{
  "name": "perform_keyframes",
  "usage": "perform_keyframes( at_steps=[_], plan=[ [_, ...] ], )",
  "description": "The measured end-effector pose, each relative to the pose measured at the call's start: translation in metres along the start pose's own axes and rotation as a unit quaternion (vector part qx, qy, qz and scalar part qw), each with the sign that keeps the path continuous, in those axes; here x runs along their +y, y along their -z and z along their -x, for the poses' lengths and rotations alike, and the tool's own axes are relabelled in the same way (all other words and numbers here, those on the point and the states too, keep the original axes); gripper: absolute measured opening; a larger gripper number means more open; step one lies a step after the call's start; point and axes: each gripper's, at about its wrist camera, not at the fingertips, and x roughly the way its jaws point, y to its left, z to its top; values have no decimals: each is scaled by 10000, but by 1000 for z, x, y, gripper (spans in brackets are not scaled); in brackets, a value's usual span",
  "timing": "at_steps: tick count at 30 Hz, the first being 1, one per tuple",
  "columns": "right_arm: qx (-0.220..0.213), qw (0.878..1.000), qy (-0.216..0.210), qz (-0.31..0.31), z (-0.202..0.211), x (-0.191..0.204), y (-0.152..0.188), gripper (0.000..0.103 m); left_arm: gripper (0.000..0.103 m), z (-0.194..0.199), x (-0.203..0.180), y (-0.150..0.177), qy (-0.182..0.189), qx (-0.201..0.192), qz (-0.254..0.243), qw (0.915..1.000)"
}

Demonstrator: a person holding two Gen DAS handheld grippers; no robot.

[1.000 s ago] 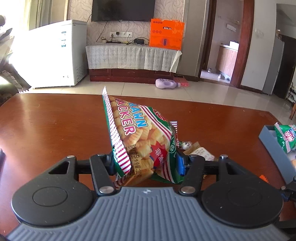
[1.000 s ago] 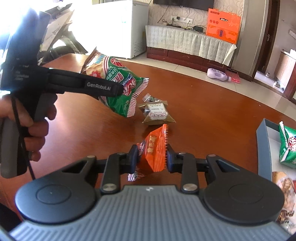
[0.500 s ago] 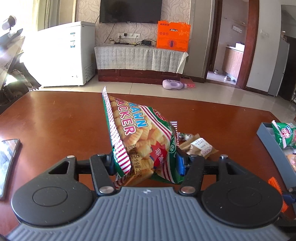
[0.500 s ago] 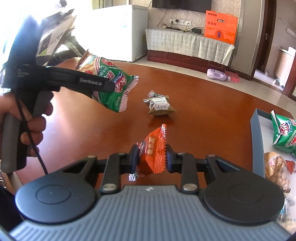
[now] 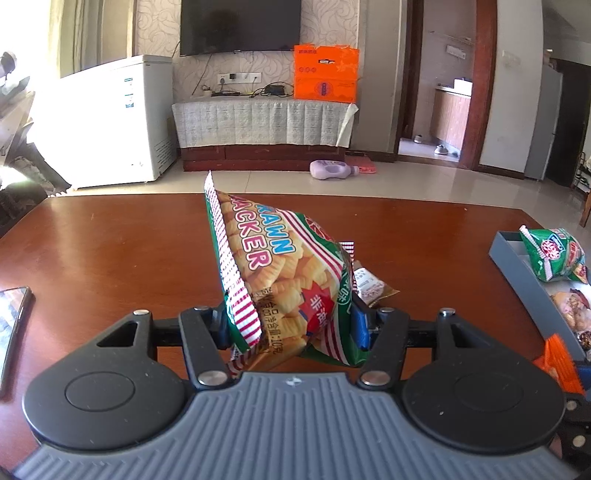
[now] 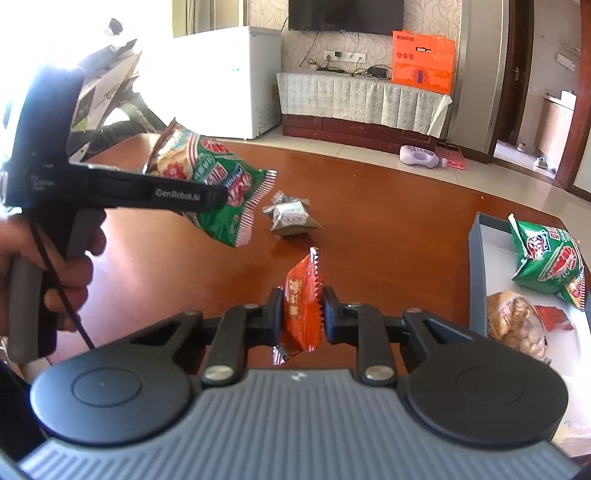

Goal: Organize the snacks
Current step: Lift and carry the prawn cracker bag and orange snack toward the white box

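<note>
Snacks are in the air in both hands: the left gripper [image 5: 291, 325] has its jaws clamped on a prawn cracker bag [image 5: 273, 277], held tilted above the bench [image 5: 110, 251], and the right gripper [image 6: 303, 314] has its jaws pinched narrow on a small orange packet [image 6: 301, 306] standing on edge between the pads. The right jaws have just been closing further on that packet, so the hold looks firmer now. Compared with a second ago, the grey tray [image 6: 476, 266] at the right fills more of both views, and more of its contents show: a green bag [image 6: 546, 258], a clear bag of round biscuits [image 6: 517, 325] and a red wrapper [image 6: 554, 317]. Both packs seem to be on their way to the tray, with the drop not yet made.

One brown wrapped snack [image 6: 291, 218] lies alone on the bench, well apart from the tray, and probably comes next. A person's hand [image 6: 62, 266] grips the left tool's handle. A phone [image 5: 13, 325] lies at the bench's left edge. The bench is glossy red-brown wood. Beyond it are a tiled floor with a lilac bottle [image 5: 332, 170], a white chest freezer [image 5: 122, 118], a cloth-draped cabinet [image 5: 258, 122] with an orange box [image 5: 325, 74], and a wall television [image 5: 240, 26].
</note>
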Motion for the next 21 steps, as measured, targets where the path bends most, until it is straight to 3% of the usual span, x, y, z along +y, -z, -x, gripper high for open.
perform_keyframes(
  at_steps=[10, 21],
  plan=[
    [-280, 9995, -87, 67, 14, -3, -3, 23, 63, 11, 22, -4, -253, -98, 98, 9996],
    [-509, 9986, 111, -89, 31, -23, -3, 23, 63, 21, -24, -13, 289, -293, -97, 9991]
  ],
)
